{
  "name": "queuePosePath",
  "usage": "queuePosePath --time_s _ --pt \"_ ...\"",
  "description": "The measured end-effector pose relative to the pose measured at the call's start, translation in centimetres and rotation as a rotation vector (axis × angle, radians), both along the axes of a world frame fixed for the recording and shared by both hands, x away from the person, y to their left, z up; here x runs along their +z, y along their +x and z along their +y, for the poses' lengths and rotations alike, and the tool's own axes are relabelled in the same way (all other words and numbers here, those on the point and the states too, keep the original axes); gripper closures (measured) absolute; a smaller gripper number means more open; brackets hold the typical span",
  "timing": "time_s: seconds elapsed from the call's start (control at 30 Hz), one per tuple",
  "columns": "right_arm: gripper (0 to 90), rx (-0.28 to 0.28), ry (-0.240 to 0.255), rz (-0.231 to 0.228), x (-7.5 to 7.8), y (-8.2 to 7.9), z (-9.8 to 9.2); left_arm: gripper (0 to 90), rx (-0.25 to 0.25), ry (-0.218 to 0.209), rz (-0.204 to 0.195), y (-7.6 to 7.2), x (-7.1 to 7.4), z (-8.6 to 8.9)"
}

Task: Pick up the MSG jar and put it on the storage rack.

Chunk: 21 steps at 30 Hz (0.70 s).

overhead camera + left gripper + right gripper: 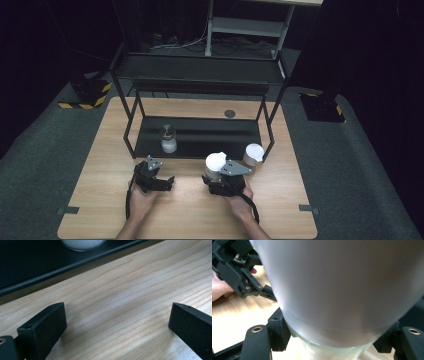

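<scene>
- The rack point(200, 90) stands on the far half of the surface point(100, 210).
- One jar point(168, 139) sits on the rack's bottom shelf, toward its left.
- A second jar point(215, 166) is just before the shelf's front edge, between the right gripper's point(220, 181) jaws.
- A third jar point(253, 155) stands just right of it.
- The left gripper point(162, 181) lies left, apart.

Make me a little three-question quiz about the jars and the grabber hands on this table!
1. True or false: the right gripper is shut on a white-lidded jar.
2. What sits on the black shelf's lower tray? A) the silver-lidded jar B) a banana C) a cup
3. Are the left gripper's jaws apart or together?

Key: 1 true. 2 A. 3 apart, over bare wooden table.
</scene>
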State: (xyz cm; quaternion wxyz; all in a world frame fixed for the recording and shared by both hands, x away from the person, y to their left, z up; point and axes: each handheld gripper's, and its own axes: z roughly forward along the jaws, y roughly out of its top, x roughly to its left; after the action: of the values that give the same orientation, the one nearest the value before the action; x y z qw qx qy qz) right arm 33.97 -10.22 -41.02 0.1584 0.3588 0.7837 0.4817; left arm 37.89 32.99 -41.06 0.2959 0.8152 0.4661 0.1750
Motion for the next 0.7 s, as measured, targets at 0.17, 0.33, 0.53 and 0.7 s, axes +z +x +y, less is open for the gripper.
queuePosePath --time_s 0.17,0.33,0.53,0.7 --pt "30.5 -0.014 -0.004 -0.006 0.3 0.5 0.4 1.6 0.000 0.000 0.000 0.0 0.0 0.0" --pt "30.5 -0.024 -0.001 -0.003 0.4 1.0 0.7 1.6 0.000 0.000 0.000 0.0 0.0 0.0" --pt "30.5 -0.035 -0.001 -0.005 0.6 1.8 1.3 1.6 0.000 0.000 0.000 0.0 0.0 0.0" --pt "30.5 -0.046 -0.012 -0.002 0.6 2.2 1.9 2.4 0.008 0.001 -0.004 -0.1 0.0 0.0"
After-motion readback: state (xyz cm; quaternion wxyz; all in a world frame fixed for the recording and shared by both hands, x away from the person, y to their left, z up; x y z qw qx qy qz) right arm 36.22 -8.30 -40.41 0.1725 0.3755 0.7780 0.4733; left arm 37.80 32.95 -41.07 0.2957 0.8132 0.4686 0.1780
